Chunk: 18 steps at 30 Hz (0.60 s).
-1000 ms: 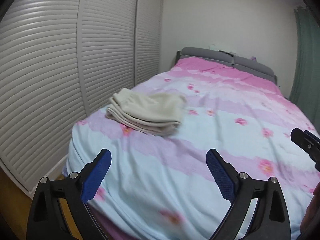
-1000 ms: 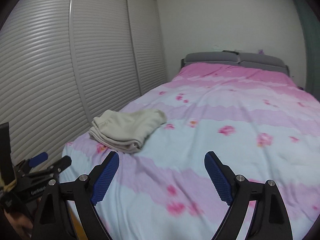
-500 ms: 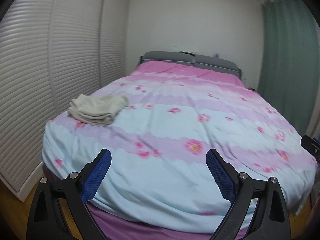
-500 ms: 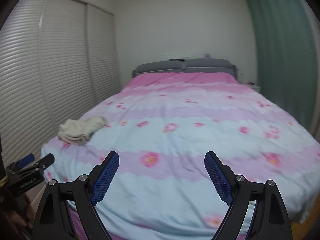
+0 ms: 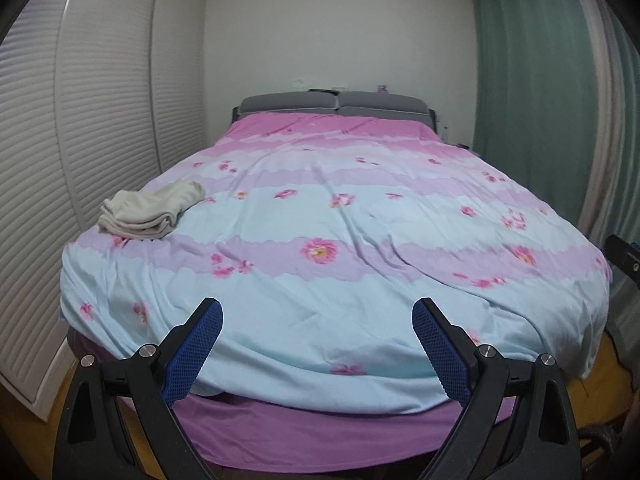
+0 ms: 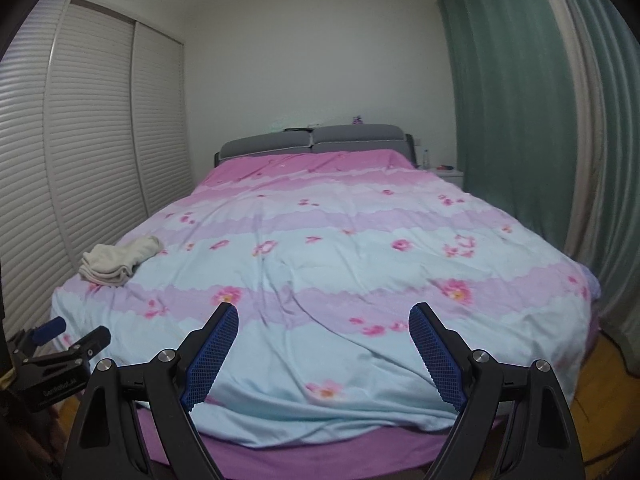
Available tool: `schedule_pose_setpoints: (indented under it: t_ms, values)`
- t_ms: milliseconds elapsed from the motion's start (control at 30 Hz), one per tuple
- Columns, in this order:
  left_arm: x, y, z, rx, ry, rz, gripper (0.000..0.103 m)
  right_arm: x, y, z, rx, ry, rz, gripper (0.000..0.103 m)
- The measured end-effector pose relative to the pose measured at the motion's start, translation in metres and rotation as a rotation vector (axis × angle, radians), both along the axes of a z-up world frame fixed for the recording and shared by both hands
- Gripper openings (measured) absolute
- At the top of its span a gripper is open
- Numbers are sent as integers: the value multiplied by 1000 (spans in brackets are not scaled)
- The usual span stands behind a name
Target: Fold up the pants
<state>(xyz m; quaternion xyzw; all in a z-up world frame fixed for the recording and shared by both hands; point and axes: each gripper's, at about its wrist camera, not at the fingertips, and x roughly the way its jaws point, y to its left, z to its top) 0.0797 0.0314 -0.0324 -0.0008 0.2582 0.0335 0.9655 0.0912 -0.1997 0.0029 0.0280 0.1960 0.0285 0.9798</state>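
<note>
Pants (image 5: 150,210) lie folded at bed (image 5: 320,344) near-left corner, prob. parked aside as done. L gripper (image 5: 316,350) & R gripper (image 6: 320,354) both spread wide, holding nothing, off the foot edge

Left gripper (image 5: 316,320) held off the foot of the bed (image 5: 360,280), jaws spread wide, nothing between them. Cream pants (image 5: 150,210) lie folded at the bed's left edge, well apart from it
</note>
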Motion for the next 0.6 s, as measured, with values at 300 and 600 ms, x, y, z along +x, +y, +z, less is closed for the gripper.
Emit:
schedule_pose_setpoints:
  t_ms: [300,600]
  values:
    - [-23,-21,6,20,-41,-47,97,-34,-22,-16,-37,-14,-50,88]
    - [-37,-13,13,30,-58,-30,97,-56,-27,8,-31,-68,-39,88]
